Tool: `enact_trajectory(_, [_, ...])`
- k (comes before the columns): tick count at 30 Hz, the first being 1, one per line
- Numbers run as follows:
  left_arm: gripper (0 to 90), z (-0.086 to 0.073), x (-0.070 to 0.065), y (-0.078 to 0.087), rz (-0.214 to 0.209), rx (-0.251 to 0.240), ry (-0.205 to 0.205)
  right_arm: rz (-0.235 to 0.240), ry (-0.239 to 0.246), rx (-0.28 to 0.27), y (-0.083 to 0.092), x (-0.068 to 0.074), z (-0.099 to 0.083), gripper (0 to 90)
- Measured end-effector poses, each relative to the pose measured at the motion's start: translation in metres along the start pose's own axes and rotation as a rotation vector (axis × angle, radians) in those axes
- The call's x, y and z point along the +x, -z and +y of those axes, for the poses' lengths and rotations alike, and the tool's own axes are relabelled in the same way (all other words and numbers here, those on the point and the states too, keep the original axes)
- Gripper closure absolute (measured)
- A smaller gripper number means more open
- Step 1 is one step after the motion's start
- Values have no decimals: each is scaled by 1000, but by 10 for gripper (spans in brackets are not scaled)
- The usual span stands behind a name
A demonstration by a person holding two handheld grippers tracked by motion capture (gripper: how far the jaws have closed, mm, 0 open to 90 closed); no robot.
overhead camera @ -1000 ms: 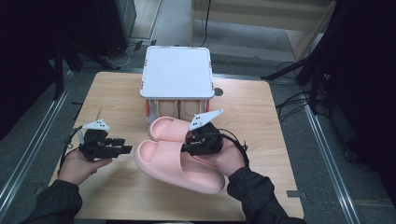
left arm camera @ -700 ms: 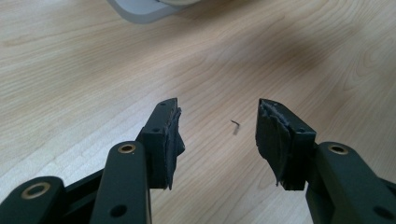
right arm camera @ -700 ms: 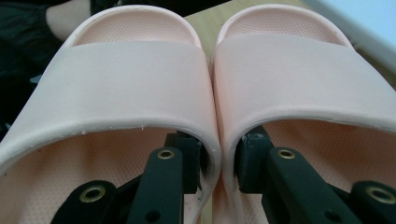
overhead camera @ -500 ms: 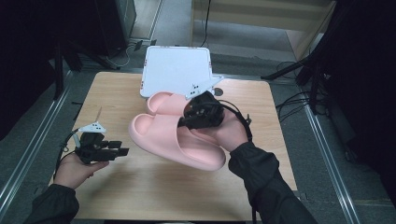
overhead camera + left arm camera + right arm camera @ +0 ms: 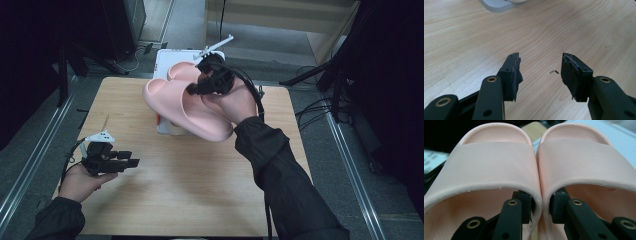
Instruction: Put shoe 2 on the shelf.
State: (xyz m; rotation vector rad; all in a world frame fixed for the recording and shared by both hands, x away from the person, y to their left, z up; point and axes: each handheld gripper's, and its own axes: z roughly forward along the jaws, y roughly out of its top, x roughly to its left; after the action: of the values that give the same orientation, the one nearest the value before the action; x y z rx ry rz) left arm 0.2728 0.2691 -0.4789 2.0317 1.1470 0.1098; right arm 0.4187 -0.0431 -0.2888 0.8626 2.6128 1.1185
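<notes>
**Where there's room on the table**

Most of the light wooden tabletop (image 5: pixel 200 190) is bare, so a gripper can pass freely across the near half and both sides. What blocks things is the white box-like stand (image 5: pixel 165 62) at the far edge, with the pair of pink foam slides (image 5: pixel 190 107) hanging over its front.

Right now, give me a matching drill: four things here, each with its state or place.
1. slippers
2. left gripper
3. right gripper
4. white stand

a. open, nothing between its jaws
b. at the table's far edge
c. lifted off the table, pinched together
d. shut on the two inner walls

Pairs: 1-c, 2-a, 3-d, 4-b
</notes>
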Motion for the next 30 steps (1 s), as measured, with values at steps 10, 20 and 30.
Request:
enact_trajectory(10, [483, 6, -1, -4, -27, -3, -22, -323, -180, -13, -36, -32, 42, 751])
enact_trajectory(20, [490, 15, -2, -10, -58, -22, -51, -571, -392, -49, -71, -44, 63, 749])
enact_trajectory(30, [512, 30, -15, -25, -85, 8, -106, -638, -501, -62, -101, -46, 61, 747])
